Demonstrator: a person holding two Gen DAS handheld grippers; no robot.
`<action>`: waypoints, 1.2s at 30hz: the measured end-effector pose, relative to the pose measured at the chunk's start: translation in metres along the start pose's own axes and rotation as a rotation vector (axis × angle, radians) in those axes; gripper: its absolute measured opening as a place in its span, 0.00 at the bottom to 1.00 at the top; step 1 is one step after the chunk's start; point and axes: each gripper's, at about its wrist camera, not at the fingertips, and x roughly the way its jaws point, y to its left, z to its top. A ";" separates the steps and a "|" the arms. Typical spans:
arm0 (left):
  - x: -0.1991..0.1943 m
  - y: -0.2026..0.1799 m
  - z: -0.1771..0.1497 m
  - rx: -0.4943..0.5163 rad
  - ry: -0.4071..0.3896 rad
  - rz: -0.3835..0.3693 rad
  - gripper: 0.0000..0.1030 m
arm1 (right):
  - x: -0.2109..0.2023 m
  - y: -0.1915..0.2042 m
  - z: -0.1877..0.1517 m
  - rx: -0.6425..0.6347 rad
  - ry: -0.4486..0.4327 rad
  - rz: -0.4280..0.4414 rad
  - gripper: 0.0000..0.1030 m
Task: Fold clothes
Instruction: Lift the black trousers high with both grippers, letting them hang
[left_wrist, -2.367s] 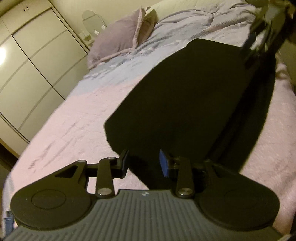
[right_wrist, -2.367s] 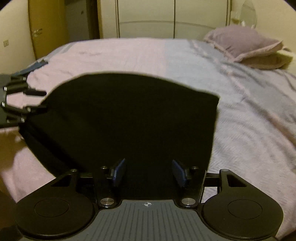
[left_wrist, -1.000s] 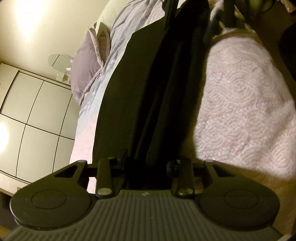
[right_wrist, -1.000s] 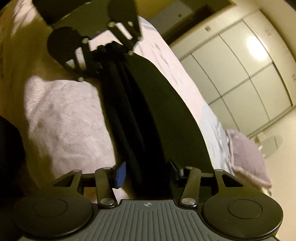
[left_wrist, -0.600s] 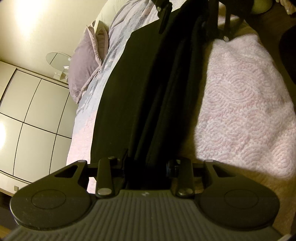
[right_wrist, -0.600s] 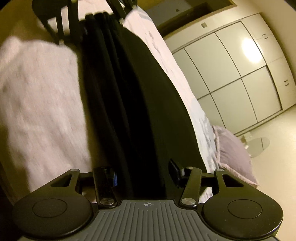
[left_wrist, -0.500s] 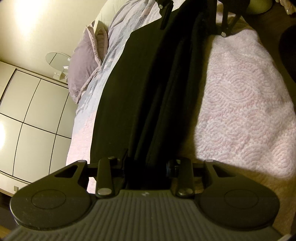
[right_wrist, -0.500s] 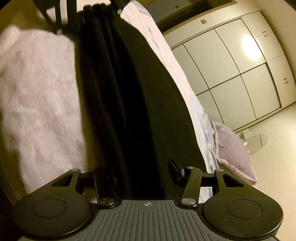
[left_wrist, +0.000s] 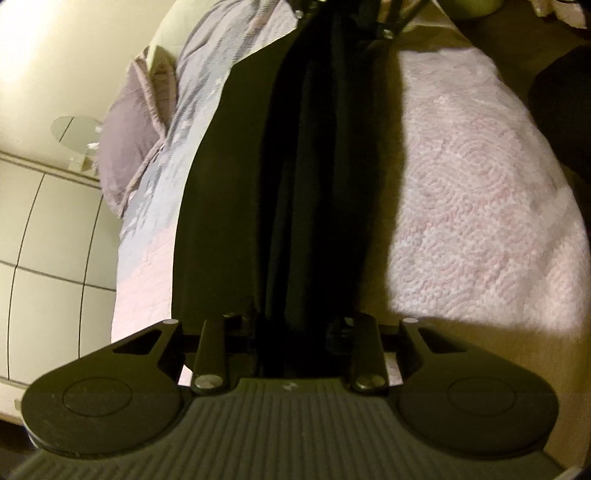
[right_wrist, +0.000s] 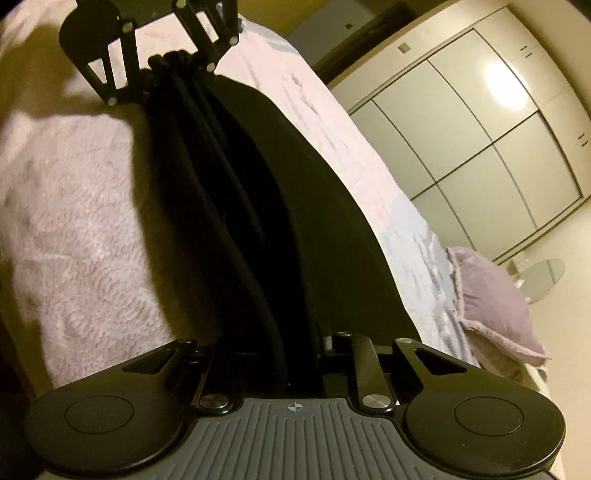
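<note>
Fabric bunches in both tools: the left gripper (left_wrist: 295, 328) and right gripper (right_wrist: 284, 350), jaws closing, each pinch an end of the black garment (left_wrist: 229, 192), stretched taut between them above the pink bedspread (left_wrist: 480, 206), its far side draped there.

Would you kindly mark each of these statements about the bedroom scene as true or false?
1. The black garment is gathered into pleats between the two grippers. True.
2. The left gripper is empty. False: its jaws are closing with the bunched black fabric between them.
3. The right gripper has black fabric between its jaws. True; they are closing on it.
4. The garment lies on a bare wooden floor. False: it lies on a pink textured bedspread.
5. A mauve pillow lies at the far end of the bed. True.
6. The wardrobe doors stand wide open. False: they are closed.
</note>
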 end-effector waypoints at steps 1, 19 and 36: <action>-0.001 0.002 0.000 0.002 0.001 -0.009 0.24 | -0.001 -0.003 0.002 0.001 -0.001 0.015 0.16; -0.076 0.164 0.033 -0.125 0.018 -0.244 0.20 | -0.082 -0.152 0.101 -0.063 0.180 0.232 0.13; -0.122 0.235 0.044 -0.126 -0.008 -0.333 0.20 | -0.135 -0.205 0.151 -0.066 0.277 0.334 0.13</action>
